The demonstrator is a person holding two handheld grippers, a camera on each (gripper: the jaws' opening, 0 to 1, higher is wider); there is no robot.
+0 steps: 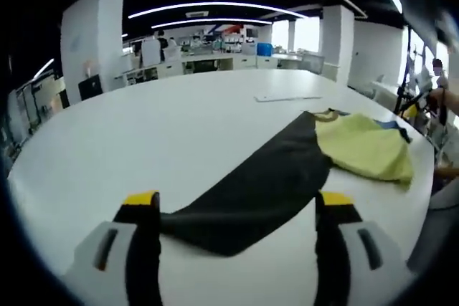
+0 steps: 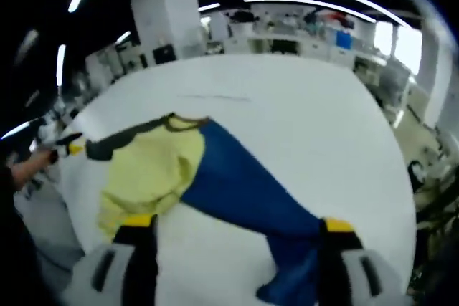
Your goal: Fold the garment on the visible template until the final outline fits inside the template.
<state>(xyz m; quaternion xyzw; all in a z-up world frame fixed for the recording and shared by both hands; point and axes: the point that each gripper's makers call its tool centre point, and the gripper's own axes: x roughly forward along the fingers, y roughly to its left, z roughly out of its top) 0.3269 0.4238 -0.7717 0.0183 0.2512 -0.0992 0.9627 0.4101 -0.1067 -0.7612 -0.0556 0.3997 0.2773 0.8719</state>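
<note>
A garment lies spread on the white table (image 1: 143, 134), with a yellow-green body (image 1: 366, 148) and one long black sleeve (image 1: 265, 177). The sleeve's end reaches close to the left jaw of my left gripper (image 1: 238, 200), whose jaws stand wide apart over the cloth, so it is open. In the right gripper view the same yellow body (image 2: 147, 170) has a long blue sleeve (image 2: 244, 184) running down toward my right gripper (image 2: 237, 221), which is open with the sleeve's end by its right jaw. The black sleeve (image 2: 115, 142) stretches off to the left. A thin flat outline (image 1: 287, 97) lies on the table beyond the garment.
The table's rounded edge (image 1: 430, 155) runs close behind the garment on the right. A person's hand (image 2: 32, 163) shows at the left of the right gripper view. White pillars (image 1: 90, 34) and office desks stand far behind.
</note>
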